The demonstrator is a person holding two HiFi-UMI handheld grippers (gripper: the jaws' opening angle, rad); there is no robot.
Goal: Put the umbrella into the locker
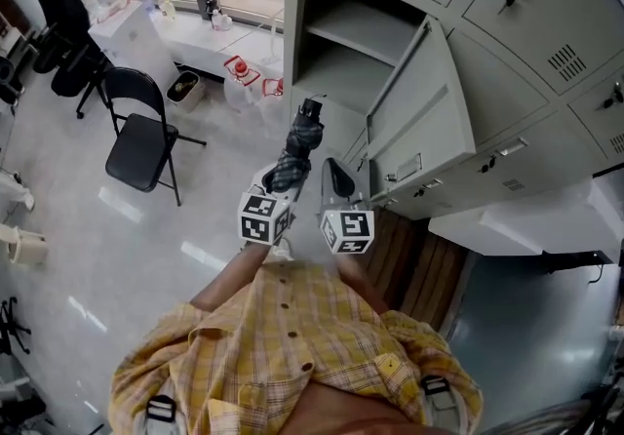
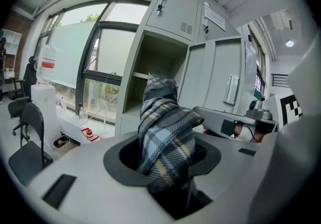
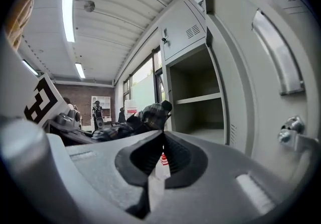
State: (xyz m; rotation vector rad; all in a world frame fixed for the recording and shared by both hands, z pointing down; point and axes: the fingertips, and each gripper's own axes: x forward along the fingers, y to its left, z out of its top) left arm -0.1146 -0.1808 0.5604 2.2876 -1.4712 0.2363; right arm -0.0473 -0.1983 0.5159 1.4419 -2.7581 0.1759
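My left tongs (image 1: 286, 175) clamp the folded plaid umbrella (image 1: 303, 136), which is outside the open locker (image 1: 292, 28), near its shelf (image 1: 356, 31). My right tongs (image 3: 161, 140) are closed together on nothing. The door notice (image 2: 214, 17) is too small to read.

Notice (image 2: 214, 17) on a locker (image 2: 175, 12) door: print was too small to read.
Water bottle label (image 2: 46, 63): was red, unreadable.
Marker cube (image 1: 347, 230): bore black-and-white squares, no lettering.

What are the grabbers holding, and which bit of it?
The left gripper is clamped on the folded plaid umbrella, around its fabric near the end closest to the person. The right gripper is shut and holds nothing.
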